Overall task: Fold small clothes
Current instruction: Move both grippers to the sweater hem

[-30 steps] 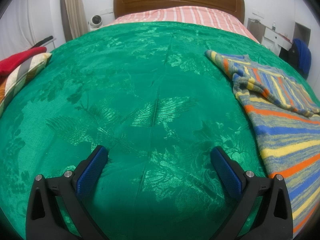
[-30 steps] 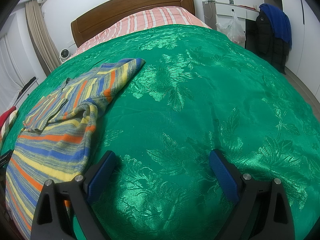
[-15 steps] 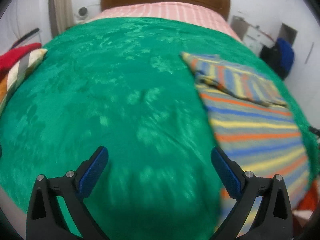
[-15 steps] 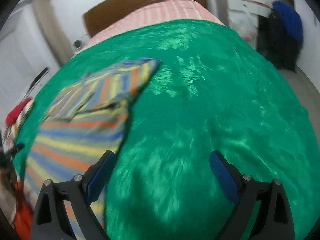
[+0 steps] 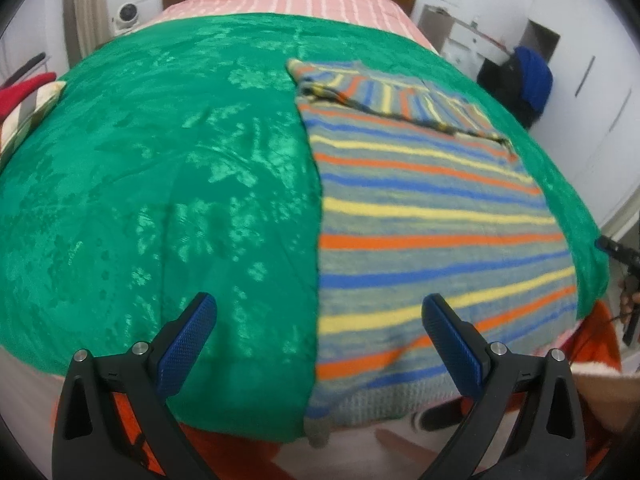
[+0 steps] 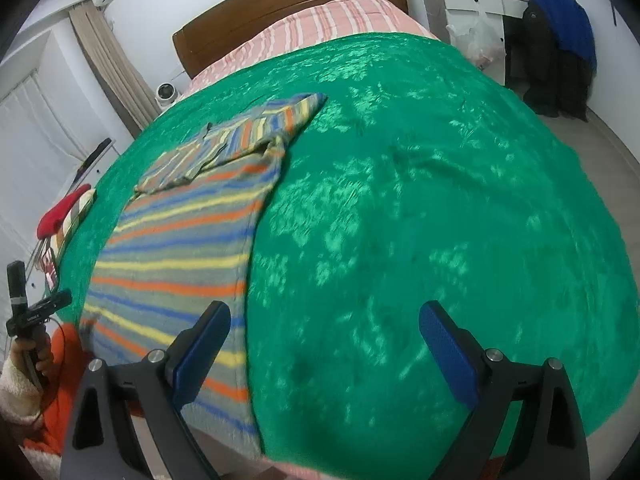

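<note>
A striped sweater (image 5: 432, 216) in grey, orange, blue and yellow lies flat on the green bedspread (image 5: 160, 168), its hem hanging over the near bed edge and a sleeve folded across its far end. My left gripper (image 5: 318, 320) is open and empty above the near edge, its right finger over the sweater's hem. In the right wrist view the sweater (image 6: 180, 248) lies to the left. My right gripper (image 6: 324, 332) is open and empty, its left finger over the sweater's near right edge.
A wooden headboard (image 6: 280, 4) and striped pink sheet (image 6: 320, 24) are at the far end. A red and striped pile (image 5: 24, 100) sits at the bed's left side. A white desk and dark clothes (image 6: 560, 40) stand at the right.
Both grippers have pulled back toward the near bed edge and risen. The left view has swung right, so the sweater now lies before it. Both stay open.
</note>
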`<state>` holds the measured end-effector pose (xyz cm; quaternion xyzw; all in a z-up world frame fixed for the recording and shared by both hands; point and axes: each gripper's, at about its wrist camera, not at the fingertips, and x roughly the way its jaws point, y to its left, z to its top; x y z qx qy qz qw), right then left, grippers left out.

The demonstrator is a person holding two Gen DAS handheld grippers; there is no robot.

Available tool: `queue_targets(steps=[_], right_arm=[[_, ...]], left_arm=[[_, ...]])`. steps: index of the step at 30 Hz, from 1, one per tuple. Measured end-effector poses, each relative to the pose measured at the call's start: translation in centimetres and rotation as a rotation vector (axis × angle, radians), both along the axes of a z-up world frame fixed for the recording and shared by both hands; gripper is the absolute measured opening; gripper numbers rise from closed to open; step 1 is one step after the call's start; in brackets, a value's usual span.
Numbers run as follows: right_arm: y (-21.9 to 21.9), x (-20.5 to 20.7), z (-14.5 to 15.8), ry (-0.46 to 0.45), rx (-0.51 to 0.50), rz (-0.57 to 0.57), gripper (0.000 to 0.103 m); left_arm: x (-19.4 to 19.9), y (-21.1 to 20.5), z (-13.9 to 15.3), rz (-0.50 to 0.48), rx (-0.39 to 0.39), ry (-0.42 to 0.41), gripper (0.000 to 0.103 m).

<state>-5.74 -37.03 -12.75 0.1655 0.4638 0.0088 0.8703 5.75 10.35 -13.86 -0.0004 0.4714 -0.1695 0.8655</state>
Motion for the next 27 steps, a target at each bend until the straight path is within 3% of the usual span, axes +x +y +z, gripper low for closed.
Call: queue_targets(steps=[11, 19, 23, 27], right_arm=[[2.5, -0.7, -1.5, 0.009, 0.057, 0.042, 0.094], [2.4, -0.5, 0.2, -0.015, 0.074, 0.035, 0.094], [3.7, -1.0, 0.0, 0.041, 0.076, 0.096, 0.094], [5.7, -1.9, -1.7, 0.131, 0.103, 0.177, 0.094]], left_arm=[[-0.1, -0.3, -0.9, -0.005, -0.001, 0.029, 0.102], [0.6, 1.8, -2.3, 0.028, -0.089, 0.113, 0.102], [0.0, 0.8, -3.7, -0.001, -0.060, 0.158, 0.102], [-1.1, -0.9, -4.1, -0.090, -0.004, 0.188, 0.101]])
